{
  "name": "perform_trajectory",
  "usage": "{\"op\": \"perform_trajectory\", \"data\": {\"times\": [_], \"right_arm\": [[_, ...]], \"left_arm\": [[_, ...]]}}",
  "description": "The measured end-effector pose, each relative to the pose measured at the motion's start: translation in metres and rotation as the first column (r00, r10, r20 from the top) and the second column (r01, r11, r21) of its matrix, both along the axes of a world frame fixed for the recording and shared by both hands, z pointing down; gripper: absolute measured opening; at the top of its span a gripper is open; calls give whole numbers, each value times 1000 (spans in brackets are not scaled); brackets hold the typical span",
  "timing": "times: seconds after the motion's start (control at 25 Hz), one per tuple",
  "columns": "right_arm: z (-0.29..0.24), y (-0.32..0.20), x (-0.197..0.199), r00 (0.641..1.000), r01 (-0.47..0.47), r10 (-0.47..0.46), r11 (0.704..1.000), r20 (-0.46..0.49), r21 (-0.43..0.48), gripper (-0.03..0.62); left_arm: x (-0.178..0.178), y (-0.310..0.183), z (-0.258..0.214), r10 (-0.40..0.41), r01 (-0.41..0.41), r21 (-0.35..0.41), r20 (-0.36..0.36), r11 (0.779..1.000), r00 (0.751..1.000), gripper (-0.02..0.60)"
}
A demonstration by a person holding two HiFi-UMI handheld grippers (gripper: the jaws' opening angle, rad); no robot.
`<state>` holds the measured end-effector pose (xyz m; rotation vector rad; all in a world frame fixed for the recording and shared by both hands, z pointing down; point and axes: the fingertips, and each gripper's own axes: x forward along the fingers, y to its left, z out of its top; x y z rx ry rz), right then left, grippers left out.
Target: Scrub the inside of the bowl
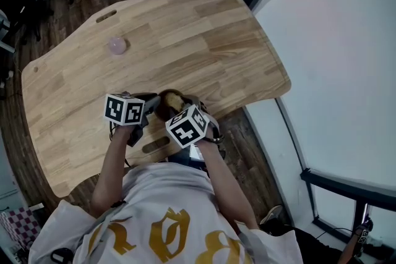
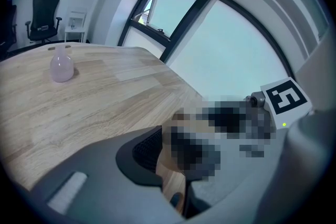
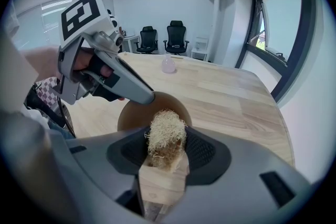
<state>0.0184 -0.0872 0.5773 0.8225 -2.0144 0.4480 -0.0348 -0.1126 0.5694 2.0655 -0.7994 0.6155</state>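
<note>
Bowl (image 3: 130, 117) | left gripper (image 3: 146, 97) clamps rim; scrubber (image 3: 167, 131) in front; vase (image 3: 167, 64) beyond

Open tabletop (image 1: 204, 34) beyond; only a vase (image 1: 117, 45) obstructs.

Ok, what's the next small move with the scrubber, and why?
Probably ease the right claw down so the scrubber presses inside the bowl. The scrubber is clamped in that claw, fibres aimed at the bowl just ahead, and the left claw grips the rim to steady it.
</note>
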Motion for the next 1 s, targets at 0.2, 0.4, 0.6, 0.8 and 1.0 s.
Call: {"op": "perform_trajectory", "data": {"times": [0.2, 0.4, 0.6, 0.8, 1.0], "right_arm": [[-1, -1, -2, 1000, 8, -8, 1000, -5, 9, 184], [-4, 0, -7, 1000, 21, -21, 999, 5, 28, 184], [-6, 9, -24, 996, 78, -79, 997, 46, 23, 184], [-5, 21, -39, 985, 162, -162, 987, 59, 2, 184], [-2, 25, -42, 983, 176, -175, 984, 58, -12, 184]], "left_arm": [[0, 1, 0, 1, -1, -10, -29, 1000, 1000, 41], [0, 1, -2, -4, 3, -17, -55, 1000, 998, 43], [0, 2, 0, -7, 6, -26, -53, 1000, 999, 43], [-4, 0, 2, -22, 20, -30, -40, 999, 999, 43], [-7, 0, 4, -22, 21, -31, -29, 999, 999, 43]]}}
